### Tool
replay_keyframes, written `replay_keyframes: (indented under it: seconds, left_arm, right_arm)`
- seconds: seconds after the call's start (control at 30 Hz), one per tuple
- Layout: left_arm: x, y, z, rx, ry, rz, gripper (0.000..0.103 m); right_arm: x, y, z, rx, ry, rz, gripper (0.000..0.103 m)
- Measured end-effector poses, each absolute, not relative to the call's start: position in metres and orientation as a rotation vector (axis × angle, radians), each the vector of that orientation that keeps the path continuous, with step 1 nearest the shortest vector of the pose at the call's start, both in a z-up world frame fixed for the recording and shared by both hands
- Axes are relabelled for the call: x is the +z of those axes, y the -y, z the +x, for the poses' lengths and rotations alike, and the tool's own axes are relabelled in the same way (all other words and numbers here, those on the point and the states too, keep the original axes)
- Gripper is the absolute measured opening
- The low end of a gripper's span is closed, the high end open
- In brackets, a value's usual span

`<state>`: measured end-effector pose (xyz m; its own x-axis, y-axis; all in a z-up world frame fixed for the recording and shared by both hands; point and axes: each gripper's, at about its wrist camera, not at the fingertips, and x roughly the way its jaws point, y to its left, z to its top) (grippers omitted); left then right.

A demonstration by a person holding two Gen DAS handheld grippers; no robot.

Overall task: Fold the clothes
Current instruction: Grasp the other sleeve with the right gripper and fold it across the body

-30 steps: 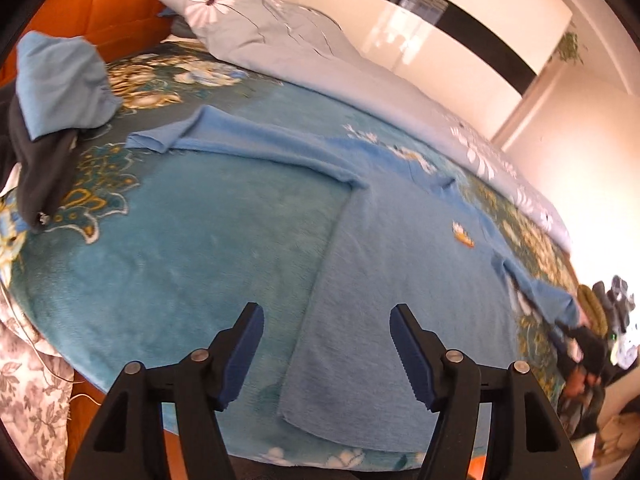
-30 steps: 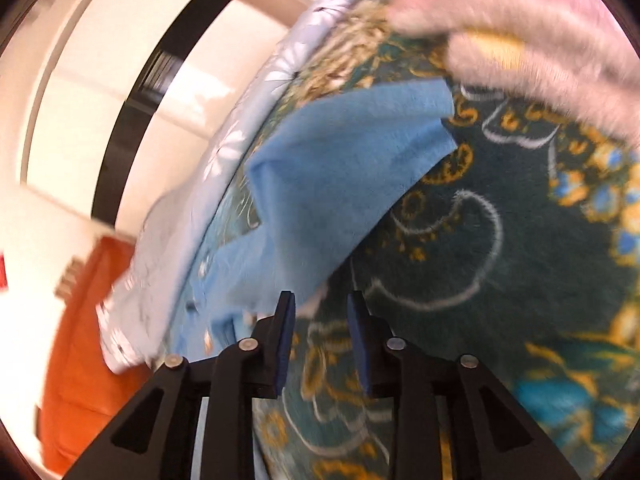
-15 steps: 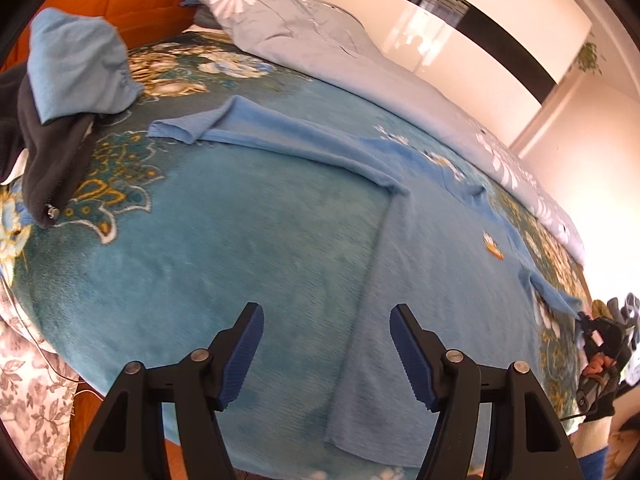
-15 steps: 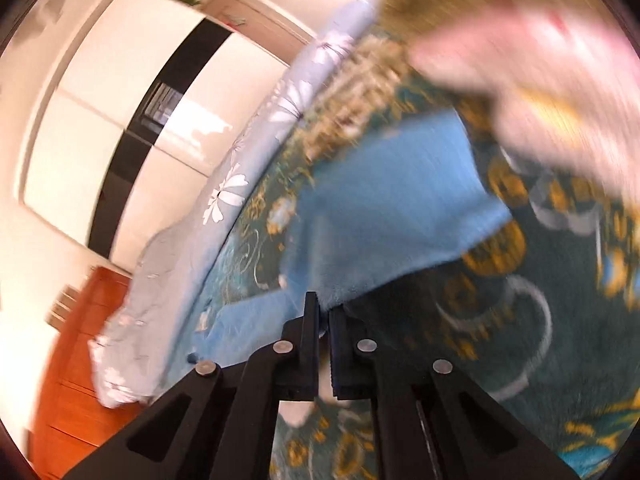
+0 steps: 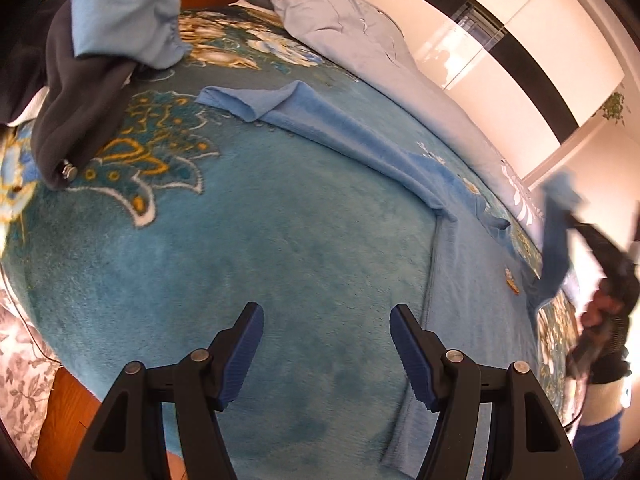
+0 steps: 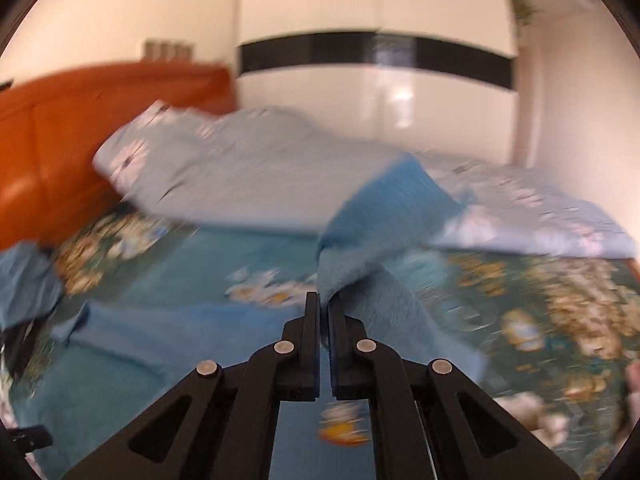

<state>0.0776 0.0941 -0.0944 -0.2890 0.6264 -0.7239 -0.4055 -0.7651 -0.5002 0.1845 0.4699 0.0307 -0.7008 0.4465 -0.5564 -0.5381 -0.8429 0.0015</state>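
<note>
Lifted since a second ago, the sweater's sleeve (image 6: pixel 384 216) hangs pinched in the closed right gripper (image 6: pixel 324 308). Left gripper (image 5: pixel 326 344) hovers wide and empty over the bed (image 5: pixel 240 240), the blue sweater (image 5: pixel 472 312) just beside it.

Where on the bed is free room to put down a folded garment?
The widest bare patch is the plain teal plush blanket, bordered by the spread light blue fleece sweater, its outstretched sleeve and the bed's near edge. The headboard corner is crowded with a dark grey and pale blue clothes heap.
</note>
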Motion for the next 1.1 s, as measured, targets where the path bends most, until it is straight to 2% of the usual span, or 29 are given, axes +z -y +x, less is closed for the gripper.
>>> replay_keyframes:
  seconds: [0.13,0.23,0.47,0.57,0.7,0.87,1.1]
  left_arm:
    - [-0.094,-0.087,0.074,2.085,0.29,-1.318,0.07]
    - [-0.095,-0.084,0.072,2.086,0.288,-1.318,0.07]
    - [-0.093,-0.094,0.064,2.075,0.289,-1.31,0.07]
    - [-0.081,-0.114,0.053,2.017,0.305,-1.28,0.07]
    - [-0.06,-0.168,0.034,1.925,0.26,-1.231,0.07]
    - [-0.039,-0.253,0.01,1.875,0.107,-1.166,0.07]
    - [-0.062,-0.344,-0.035,1.763,0.047,-1.331,0.07]
  right_arm:
    - [-0.036,-0.441,0.132,2.479,-0.206,-1.034,0.003]
    - [-0.066,-0.426,0.12,2.455,-0.158,-1.167,0.004]
    - [-0.067,-0.421,0.133,2.508,-0.205,-1.293,0.01]
    - [-0.056,-0.429,0.154,2.559,-0.283,-1.272,0.014]
    - [-0.04,-0.462,0.192,2.533,-0.414,-1.164,0.029]
    - [-0.024,-0.517,0.23,2.4,-0.456,-1.051,0.03]
    - [-0.03,-0.619,0.253,2.208,-0.912,-0.89,0.031]
